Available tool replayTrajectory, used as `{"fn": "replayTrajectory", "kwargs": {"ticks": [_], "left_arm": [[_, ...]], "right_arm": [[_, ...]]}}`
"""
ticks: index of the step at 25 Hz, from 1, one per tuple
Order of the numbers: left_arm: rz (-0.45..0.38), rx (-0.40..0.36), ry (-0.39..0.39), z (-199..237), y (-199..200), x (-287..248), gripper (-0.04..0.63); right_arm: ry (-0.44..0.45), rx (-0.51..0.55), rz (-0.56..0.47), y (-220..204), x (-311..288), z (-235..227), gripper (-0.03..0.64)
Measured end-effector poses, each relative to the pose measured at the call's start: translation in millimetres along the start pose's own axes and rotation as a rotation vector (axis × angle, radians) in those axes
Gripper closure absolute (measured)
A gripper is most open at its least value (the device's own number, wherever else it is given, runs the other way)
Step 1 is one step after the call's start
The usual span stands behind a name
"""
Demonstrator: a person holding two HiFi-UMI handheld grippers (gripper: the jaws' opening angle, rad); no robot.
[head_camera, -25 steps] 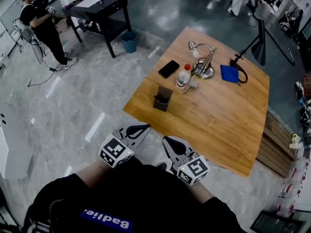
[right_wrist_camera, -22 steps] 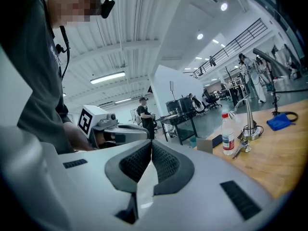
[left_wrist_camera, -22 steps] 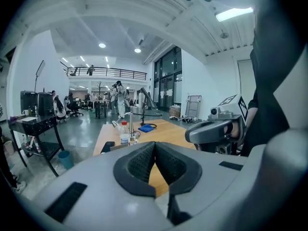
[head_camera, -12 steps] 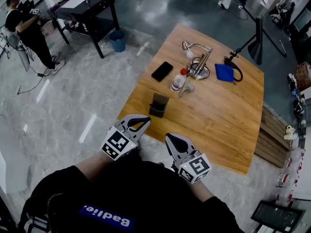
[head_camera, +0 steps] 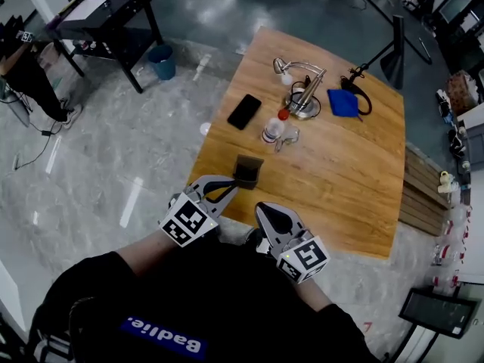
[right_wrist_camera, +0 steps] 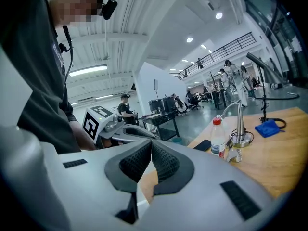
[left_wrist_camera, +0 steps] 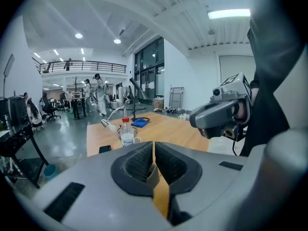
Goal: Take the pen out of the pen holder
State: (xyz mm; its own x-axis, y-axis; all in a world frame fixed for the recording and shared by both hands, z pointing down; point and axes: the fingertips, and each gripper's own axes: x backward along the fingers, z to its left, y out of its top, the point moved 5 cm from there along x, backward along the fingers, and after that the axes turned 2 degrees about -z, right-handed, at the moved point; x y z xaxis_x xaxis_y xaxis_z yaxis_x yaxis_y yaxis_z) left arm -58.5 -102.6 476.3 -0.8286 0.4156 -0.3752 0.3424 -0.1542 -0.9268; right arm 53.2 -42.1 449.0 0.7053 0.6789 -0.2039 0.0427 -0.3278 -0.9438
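Observation:
A dark square pen holder stands on the wooden table near its near-left edge; I cannot make out the pen inside it. My left gripper is shut and empty, its tips just short of the holder's near side. In the left gripper view its pads meet with nothing between them. My right gripper is also shut and empty. It hangs off the table's near edge, to the right of the left gripper and behind it. Its jaws are shut in its own view.
Beyond the holder lie a black phone, a red-capped bottle, a metal desk lamp and a blue cloth. A dark side table and blue bin stand on the floor at the left. A person stands far left.
The table has come nearer in the head view. Both grippers have moved forward towards it, and the left one now reaches the pen holder. Both stay shut.

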Motion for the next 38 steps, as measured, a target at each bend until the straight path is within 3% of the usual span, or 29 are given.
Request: {"fn": "replayTrajectory", "kwargs": {"ticks": [7,14,25,30,32,38], "left_arm": [[0.133,-0.021,0.029,5,-30,-28,0.580],[0.259,-0.043,0.047,16,-59,-53,0.491],[0.382,-0.046,0.036,27,-95,-81,0.482],[0.409,-0.051,0.018,28,-102,-87,0.484],[0.408,-0.059,0.014,29,-102,-88,0.531],[0.389,-0.075,0.018,29,-85,-81,0.537]], "right_arm": [[0.007,-0.002,-0.017,4,5,-28,0.609],[0.016,-0.012,-0.001,1,11,-45,0.609],[0.011,-0.032,0.026,-7,19,-53,0.609],[-0.001,-0.025,0.022,-6,22,-56,0.609],[-0.011,-0.028,0.023,-6,24,-57,0.609],[-0.013,-0.021,0.015,-3,24,-60,0.609]]}}
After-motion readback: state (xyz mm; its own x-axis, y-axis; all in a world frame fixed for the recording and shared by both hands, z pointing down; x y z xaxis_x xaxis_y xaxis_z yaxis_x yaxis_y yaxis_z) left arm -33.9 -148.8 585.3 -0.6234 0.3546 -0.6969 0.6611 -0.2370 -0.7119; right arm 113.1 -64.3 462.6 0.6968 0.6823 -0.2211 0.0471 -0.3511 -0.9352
